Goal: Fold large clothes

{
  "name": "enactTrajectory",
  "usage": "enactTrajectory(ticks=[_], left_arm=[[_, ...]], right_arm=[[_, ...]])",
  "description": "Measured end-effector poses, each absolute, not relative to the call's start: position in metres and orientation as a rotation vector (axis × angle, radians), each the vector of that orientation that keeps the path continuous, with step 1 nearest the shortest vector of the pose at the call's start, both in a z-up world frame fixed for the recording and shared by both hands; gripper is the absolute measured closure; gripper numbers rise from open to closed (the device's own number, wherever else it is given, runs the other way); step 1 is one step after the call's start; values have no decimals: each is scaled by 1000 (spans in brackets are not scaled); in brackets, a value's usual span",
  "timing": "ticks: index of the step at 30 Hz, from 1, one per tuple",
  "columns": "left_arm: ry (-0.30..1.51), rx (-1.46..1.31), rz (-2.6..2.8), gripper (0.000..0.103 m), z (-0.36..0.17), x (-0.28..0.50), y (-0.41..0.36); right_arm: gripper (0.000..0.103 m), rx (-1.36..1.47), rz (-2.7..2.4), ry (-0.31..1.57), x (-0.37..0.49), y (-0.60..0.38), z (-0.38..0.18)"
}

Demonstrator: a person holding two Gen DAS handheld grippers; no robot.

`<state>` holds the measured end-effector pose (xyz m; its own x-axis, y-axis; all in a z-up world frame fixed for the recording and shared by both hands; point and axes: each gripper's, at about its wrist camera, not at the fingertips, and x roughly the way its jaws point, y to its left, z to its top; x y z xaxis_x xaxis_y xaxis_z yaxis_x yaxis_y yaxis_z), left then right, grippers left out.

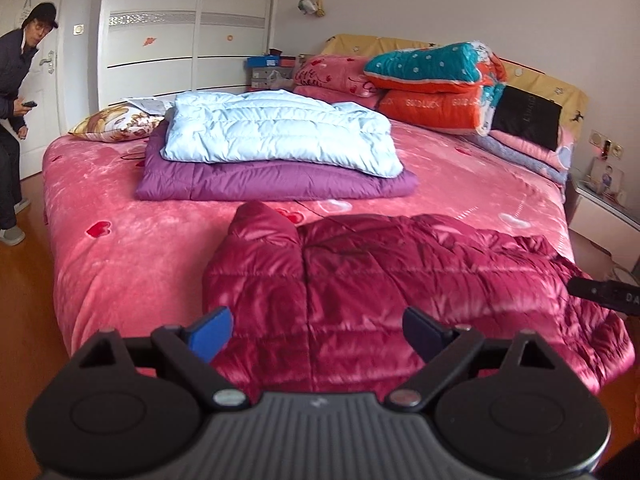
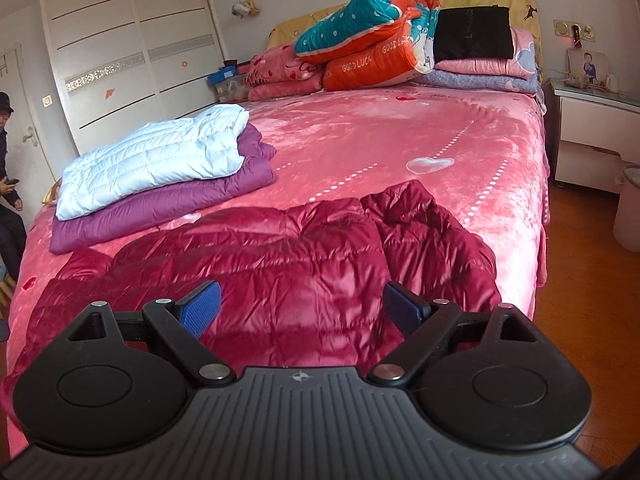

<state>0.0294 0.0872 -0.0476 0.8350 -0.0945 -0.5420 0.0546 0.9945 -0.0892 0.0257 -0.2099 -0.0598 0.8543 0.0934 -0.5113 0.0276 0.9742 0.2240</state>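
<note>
Two sets of tongs, left (image 1: 318,330) and right (image 2: 300,306), spread wide and empty over the half-folded maroon jacket (image 1: 400,276) on the bed (image 1: 120,256), probably mid-fold, next up grabbing both hem corners.

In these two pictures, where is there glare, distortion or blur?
Left wrist view: the shiny dark red down jacket shows pale glare patches; the white wardrobe bows from fisheye distortion; corners are dark. Right wrist view: the same jacket glints, the wardrobe leans, and the pink bedspread looks slightly washed out. Both views are fairly sharp.
</note>
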Motion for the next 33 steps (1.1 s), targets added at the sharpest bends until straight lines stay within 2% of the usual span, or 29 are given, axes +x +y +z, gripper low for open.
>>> enactTrajectory(ticks=[25, 29, 33], left_arm=[[594, -77, -15, 11, -49, -15, 107], [586, -103, -13, 8, -41, -6, 118], [595, -170, -48, 8, -46, 25, 137]], right_arm=[[0, 55, -5, 588, -9, -196, -68], [0, 122, -39, 583, -9, -224, -70], [0, 377, -78, 565, -5, -279, -78]])
